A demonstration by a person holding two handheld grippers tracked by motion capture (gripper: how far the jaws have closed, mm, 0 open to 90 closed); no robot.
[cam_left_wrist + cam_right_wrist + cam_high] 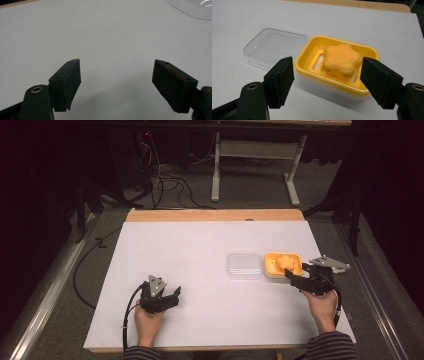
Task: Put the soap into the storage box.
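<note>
Soap [340, 61]: orange flower-shaped bar, in yellow soap dish [312, 43], 3 o'clock on table [200, 245]. Clear lid [274, 47] just beside dish, 9 o'clock side. Likely hard, light, slippery; grip across lobes. Right gripper [327, 82]: jaws apart, empty. Left gripper [116, 85]: jaws apart, empty, 7 o'clock.

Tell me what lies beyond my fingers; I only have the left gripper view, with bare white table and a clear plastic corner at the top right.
Observer: That corner is a clear lid lying flat on the table, beside a yellow soap dish.
Operator: Say what is in the dish.
Observer: An orange flower-shaped soap sits on its slotted tray.
Operator: Report the right gripper.
Observer: The right gripper is open at the dish's near edge, its fingers either side of the soap but not gripping it.
Operator: Place my own gripper.
Observer: The left gripper is open near the table's front left, well apart from the lid.
</note>
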